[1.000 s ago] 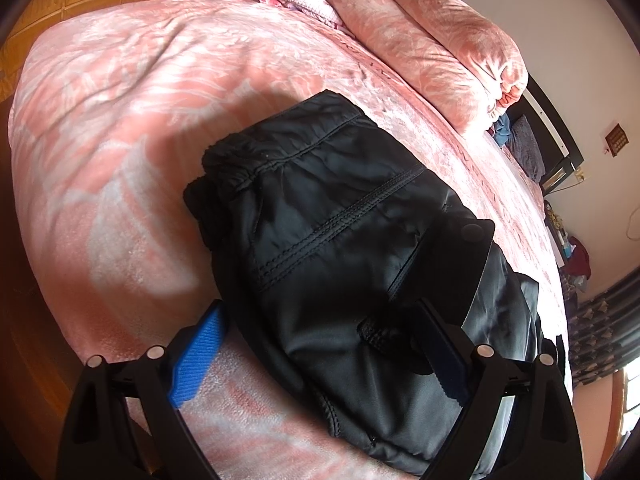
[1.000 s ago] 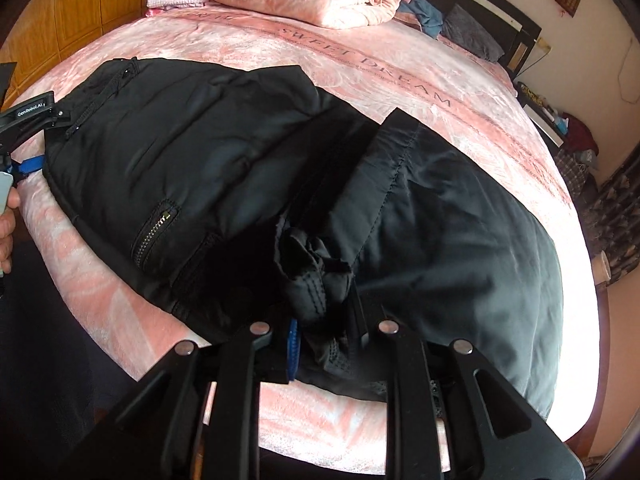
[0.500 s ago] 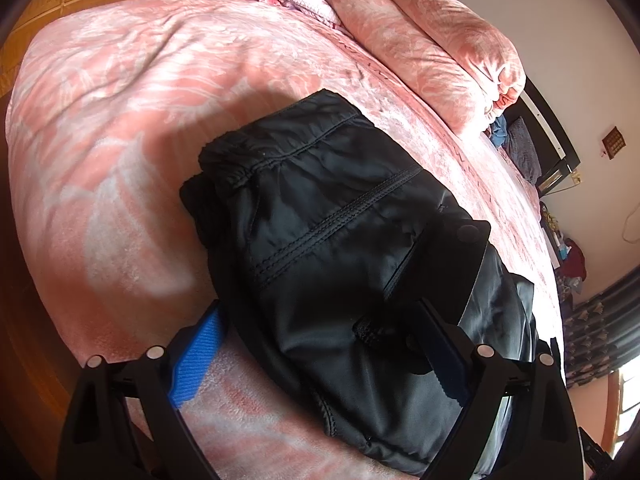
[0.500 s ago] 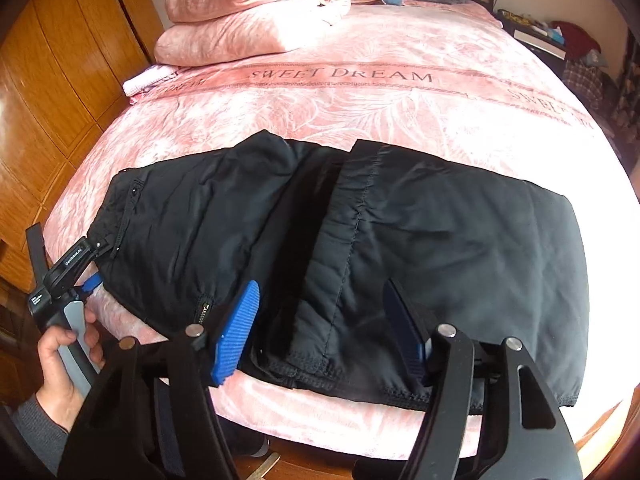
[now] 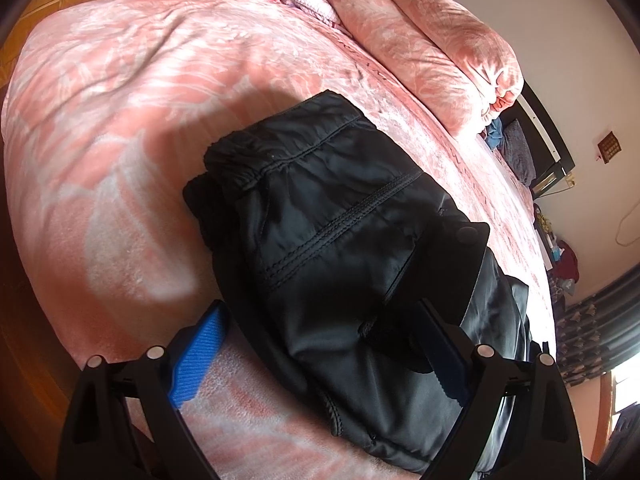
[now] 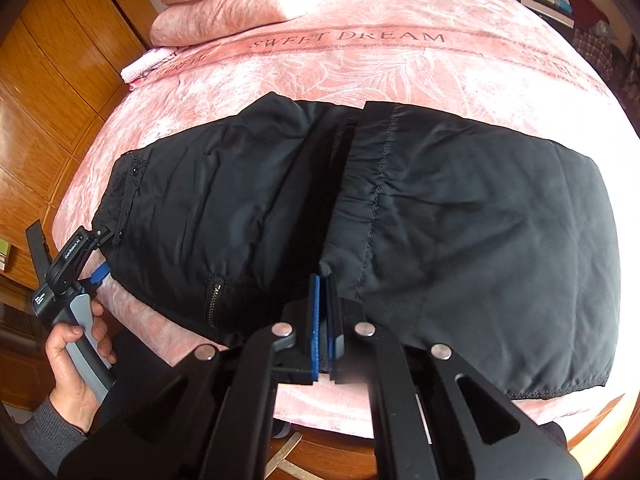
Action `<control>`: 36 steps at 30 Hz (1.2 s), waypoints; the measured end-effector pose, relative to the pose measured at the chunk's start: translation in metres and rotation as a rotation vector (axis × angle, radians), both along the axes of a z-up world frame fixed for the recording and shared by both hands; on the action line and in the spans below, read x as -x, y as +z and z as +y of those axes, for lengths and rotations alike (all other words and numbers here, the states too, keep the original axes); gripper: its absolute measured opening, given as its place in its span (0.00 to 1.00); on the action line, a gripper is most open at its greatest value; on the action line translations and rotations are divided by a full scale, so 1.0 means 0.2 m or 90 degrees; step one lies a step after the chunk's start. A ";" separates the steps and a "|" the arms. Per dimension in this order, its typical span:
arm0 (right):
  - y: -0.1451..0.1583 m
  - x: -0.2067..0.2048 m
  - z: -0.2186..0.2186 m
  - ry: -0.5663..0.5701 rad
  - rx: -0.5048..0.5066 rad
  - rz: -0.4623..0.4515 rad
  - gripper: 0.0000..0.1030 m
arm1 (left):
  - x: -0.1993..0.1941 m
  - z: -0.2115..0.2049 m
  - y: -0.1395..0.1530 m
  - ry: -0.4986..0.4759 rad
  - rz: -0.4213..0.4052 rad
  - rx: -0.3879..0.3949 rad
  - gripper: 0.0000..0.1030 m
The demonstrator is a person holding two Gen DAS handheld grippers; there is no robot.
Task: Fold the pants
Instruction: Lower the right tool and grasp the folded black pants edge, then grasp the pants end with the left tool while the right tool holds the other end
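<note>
The black pants (image 6: 400, 216) lie across the near edge of the pink bed (image 6: 360, 64), already folded lengthwise, with the leg end brought over so its hem band sits near the middle of the garment. The step in hand looks like the second cross fold: taking the doubled leg section and carrying it toward the waist.

The right gripper (image 6: 322, 320) has its blue pads pressed together at the near edge of the pants, right at the corner of the hem band. Whether cloth is actually pinched between them cannot be told for sure, since only a small tip of fabric shows just above the pads. The left gripper (image 5: 320, 360) stands wide, one pad over the bedspread and the other over the cloth, straddling the near waist corner without clamping it. In the right view the left hand (image 6: 76, 360) holds that tool at the waistband end.

The next move probably calls for lifting the hem corner and sweeping it leftward over the waist half, with the left gripper closing to pin the waist so the slippery fabric does not slide off the bed edge.

Half a second ago the right gripper was wide open above the hem band; now it is closed and lower. The left gripper and the waist end look unchanged.
</note>
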State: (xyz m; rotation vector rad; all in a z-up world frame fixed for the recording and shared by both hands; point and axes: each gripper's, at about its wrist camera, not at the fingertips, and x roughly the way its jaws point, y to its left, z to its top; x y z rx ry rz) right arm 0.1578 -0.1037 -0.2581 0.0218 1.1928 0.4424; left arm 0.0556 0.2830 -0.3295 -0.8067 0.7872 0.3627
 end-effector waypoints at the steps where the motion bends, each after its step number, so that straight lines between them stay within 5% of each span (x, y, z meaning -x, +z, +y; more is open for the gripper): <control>1: 0.00 0.00 0.00 0.001 -0.005 0.005 0.02 | 0.00 0.00 0.00 0.000 -0.001 0.000 0.90; 9: -0.11 -0.04 0.02 0.024 0.005 0.045 0.03 | 0.00 0.00 0.00 0.001 0.001 0.006 0.91; 17: 0.08 -0.09 0.03 0.119 -0.029 0.065 0.43 | 0.02 0.04 0.02 -0.020 -0.001 0.047 0.93; 21: 0.22 -0.21 0.10 0.180 -0.019 0.060 0.62 | 0.13 0.16 0.06 0.041 -0.034 0.107 0.93; 25: 0.32 -0.34 0.29 0.255 0.002 0.062 0.74 | 0.17 0.30 -0.01 0.099 -0.021 0.212 0.96; 29: 0.39 -0.47 0.60 0.337 -0.018 0.093 0.84 | 0.14 0.35 -0.05 0.108 -0.001 0.235 0.96; 36: 0.39 -0.60 1.22 0.485 -0.011 0.135 0.84 | 0.08 0.40 -0.10 0.109 -0.014 0.279 0.96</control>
